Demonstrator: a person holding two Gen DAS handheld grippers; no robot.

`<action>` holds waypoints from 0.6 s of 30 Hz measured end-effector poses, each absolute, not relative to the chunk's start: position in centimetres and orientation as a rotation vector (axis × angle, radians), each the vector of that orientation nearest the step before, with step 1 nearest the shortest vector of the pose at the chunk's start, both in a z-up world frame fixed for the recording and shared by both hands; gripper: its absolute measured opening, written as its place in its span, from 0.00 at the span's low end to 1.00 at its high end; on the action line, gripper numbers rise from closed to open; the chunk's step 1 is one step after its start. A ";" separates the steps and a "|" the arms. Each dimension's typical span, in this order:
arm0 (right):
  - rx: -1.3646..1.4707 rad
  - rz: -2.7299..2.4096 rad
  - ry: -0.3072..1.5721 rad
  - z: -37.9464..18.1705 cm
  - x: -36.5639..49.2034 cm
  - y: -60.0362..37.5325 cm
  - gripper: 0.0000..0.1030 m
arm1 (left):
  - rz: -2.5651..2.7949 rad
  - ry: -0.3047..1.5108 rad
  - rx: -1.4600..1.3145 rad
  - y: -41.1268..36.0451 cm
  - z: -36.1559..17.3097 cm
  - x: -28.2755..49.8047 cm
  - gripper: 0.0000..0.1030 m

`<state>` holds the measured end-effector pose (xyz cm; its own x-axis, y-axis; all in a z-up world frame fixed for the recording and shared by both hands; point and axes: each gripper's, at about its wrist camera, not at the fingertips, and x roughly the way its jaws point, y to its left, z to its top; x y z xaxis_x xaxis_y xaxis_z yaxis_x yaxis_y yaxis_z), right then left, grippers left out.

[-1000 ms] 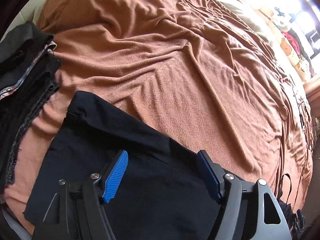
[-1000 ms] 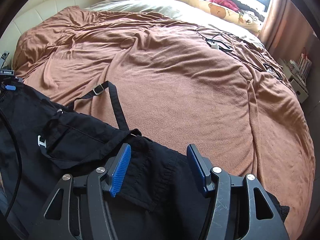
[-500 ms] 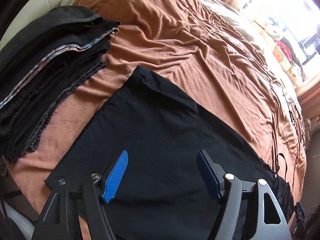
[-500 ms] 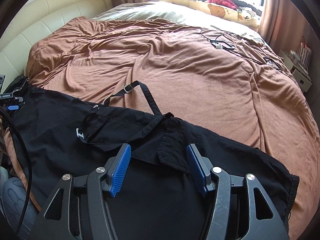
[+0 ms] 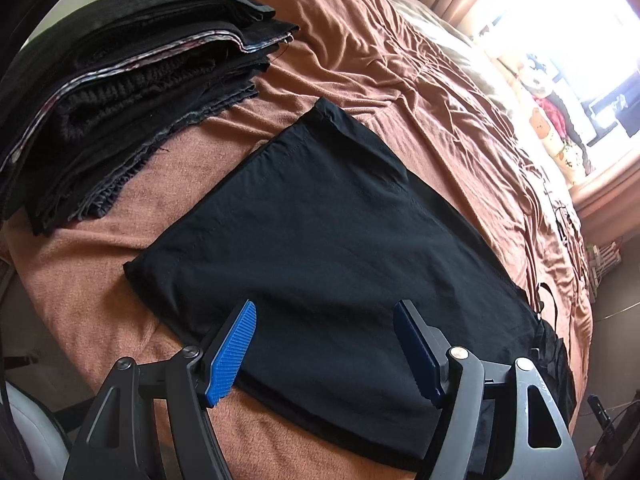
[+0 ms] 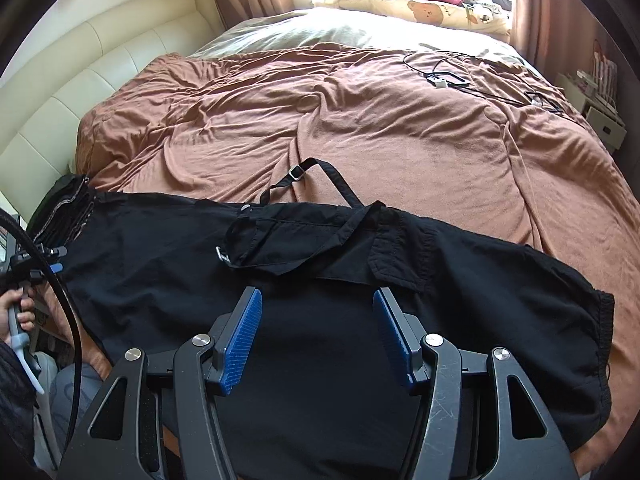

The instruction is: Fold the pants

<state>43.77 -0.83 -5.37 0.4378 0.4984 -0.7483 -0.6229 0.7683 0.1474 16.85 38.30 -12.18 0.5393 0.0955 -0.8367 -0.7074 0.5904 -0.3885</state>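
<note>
Right wrist view | pants [image 6: 360,280] long axis left-right, waistband right | both grippers' fingers [image 6: 240,340] released, above cloth

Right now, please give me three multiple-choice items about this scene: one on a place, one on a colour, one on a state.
1. Where is the stack of folded clothes?
A. on the blanket beyond the leg end of the pants
B. on the floor
C. on the windowsill

2. What colour is the blanket under the pants?
A. white
B. brown
C. green

3. How are the right tongs?
A. shut on a strap
B. shut on the blanket
C. open, gripping nothing

Answers: 1 A, the stack lies past the hem; 2 B, brown cloth surrounds the pants; 3 C, the blue pads stand apart over the fabric.
</note>
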 end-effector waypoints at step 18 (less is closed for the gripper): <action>-0.014 0.708 0.935 -8.0 37.4 -1.4 0.55 | 0.505 0.808 -0.900 40.2 -13.6 10.1 0.56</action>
